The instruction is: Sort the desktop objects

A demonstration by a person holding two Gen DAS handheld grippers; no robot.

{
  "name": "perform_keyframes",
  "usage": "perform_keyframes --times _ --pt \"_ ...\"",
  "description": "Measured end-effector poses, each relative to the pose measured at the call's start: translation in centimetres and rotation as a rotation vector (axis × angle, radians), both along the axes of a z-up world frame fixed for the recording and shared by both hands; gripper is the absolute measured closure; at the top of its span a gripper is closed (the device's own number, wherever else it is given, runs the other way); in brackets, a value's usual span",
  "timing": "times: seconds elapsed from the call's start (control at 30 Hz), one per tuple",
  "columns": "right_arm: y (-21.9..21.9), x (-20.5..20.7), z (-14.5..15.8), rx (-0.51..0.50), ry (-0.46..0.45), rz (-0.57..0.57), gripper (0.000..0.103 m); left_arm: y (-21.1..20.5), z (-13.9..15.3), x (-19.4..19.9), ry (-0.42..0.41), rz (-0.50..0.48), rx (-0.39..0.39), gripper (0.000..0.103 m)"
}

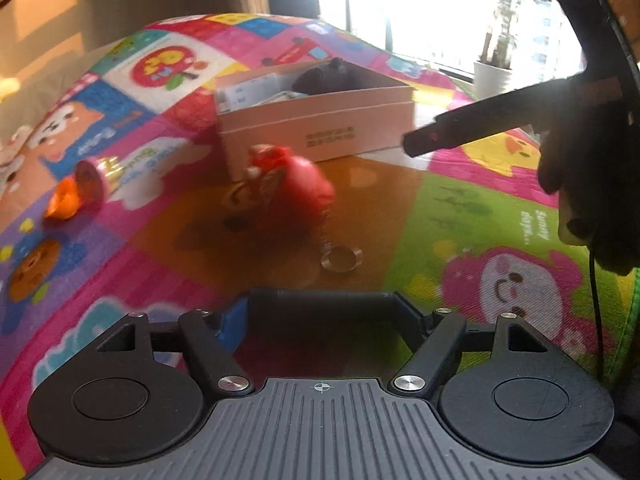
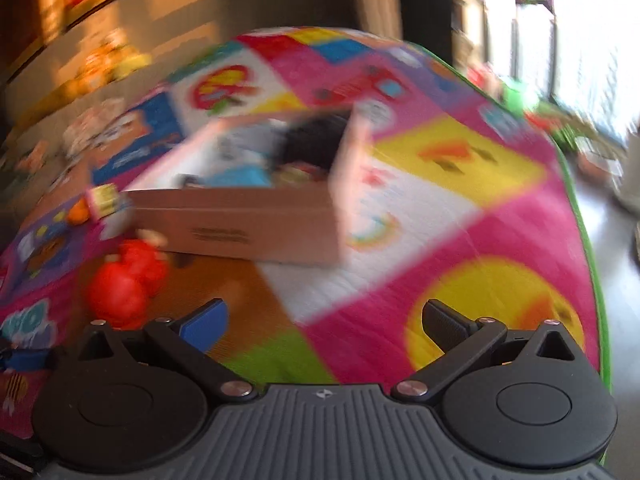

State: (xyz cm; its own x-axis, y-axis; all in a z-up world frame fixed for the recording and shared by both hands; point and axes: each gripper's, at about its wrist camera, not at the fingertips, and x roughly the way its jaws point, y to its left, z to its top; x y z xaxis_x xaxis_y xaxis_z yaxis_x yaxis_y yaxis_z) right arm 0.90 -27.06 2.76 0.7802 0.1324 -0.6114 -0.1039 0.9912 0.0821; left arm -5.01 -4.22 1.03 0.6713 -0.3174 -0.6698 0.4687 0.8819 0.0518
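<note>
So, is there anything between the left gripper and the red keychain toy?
Only its metal ring on bare mat, seen in the left wrist view, before the red keychain toy.

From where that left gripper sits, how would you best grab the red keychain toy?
Grip the red keychain toy across its rounded body, coming straight forward and down with the left hand-held gripper. The body looks bulky and firm; its chain and metal ring, trailing toward the gripper, look thin and would probably slip.
</note>
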Motion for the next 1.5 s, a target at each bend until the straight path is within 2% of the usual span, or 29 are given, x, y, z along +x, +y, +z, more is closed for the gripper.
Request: perform_keyframes --times 0.1,0.27,0.3,0.33,0.4,0.43,0.47,0.5,0.6,0.67,0.77,0.83,1.0,1.1,1.23,1.3,1.37,1.43,1.5 --pt "4.3 0.6 1.3 -0.081 -0.023 0.129 0.0 2.0 0.0 0.0 0.005 0.071 -0.015 0.023" --pt "10.7 2.6 1.5 -0.074 0.029 0.261 0.0 5.0 -0.1 -0.5 0.0 0.168 -0.031 0.021" --pt "11.6 3.0 1.5 -0.077 0.036 0.279 0.002 5.4 -0.1 -0.6 0.004 0.175 -0.041 0.018" --pt "12.5 3.4 1.4 -0.087 0.043 0.291 0.006 5.7 -0.1 -0.8 0.006 0.176 -0.052 0.016" --pt "13.7 4.4 1.0 -0.106 0.08 0.315 0.03 6.1 -0.1 -1.1 0.008 0.177 -0.074 0.012" --pt "14.0 4.8 0.7 -0.109 0.124 0.326 0.034 6.1 -0.1 -1.2 0.007 0.176 -0.081 0.011" --pt "14.0 5.2 0.4 -0.112 0.145 0.327 0.049 6.1 -0.2 -1.3 0.005 0.173 -0.088 0.011" --pt "13.8 5.3 0.4 -0.112 0.164 0.338 0.055 6.0 -0.2 -1.3 0.002 0.171 -0.092 0.011" --pt "12.2 4.3 1.1 -0.105 0.187 0.356 0.055 5.6 -0.3 -1.2 -0.002 0.165 -0.089 0.012" --pt "11.0 3.5 1.9 -0.101 0.177 0.351 0.055 5.3 -0.3 -1.1 -0.013 0.163 -0.072 0.023" --pt "8.0 2.2 4.4 -0.062 0.151 0.316 0.055 5.0 0.3 -0.8 -0.015 0.149 -0.076 0.023" --pt "5.8 1.3 7.1 -0.035 0.081 0.278 0.055 4.5 1.5 -0.3 -0.046 0.128 -0.079 0.023" --pt "1.6 -0.3 15.6 -0.05 -0.225 0.152 0.055 2.0 7.0 2.7 -0.264 0.067 -0.069 0.023" --pt "0.5 0.6 18.2 -0.061 -0.315 0.13 0.055 -0.1 9.1 5.9 -0.356 0.058 -0.103 0.023" --pt "0.1 4.7 18.5 -0.019 -0.282 0.132 0.055 -2.5 9.6 10.6 -0.388 0.068 -0.173 0.022" --pt "0.2 7.5 18.0 0.02 -0.238 0.142 0.055 -3.2 8.9 12.4 -0.359 0.088 -0.179 0.015" --pt "1.0 10.2 17.2 0.042 -0.201 0.149 0.055 -3.1 8.1 13.1 -0.308 0.087 -0.203 0.007" --pt "2.0 12.6 16.1 0.037 -0.18 0.16 0.054 -2.1 7.2 12.7 -0.278 0.083 -0.218 0.006" --pt "3.0 15.0 14.8 0.038 -0.163 0.178 0.048 -1.1 6.3 12.1 -0.262 0.098 -0.195 0.006"
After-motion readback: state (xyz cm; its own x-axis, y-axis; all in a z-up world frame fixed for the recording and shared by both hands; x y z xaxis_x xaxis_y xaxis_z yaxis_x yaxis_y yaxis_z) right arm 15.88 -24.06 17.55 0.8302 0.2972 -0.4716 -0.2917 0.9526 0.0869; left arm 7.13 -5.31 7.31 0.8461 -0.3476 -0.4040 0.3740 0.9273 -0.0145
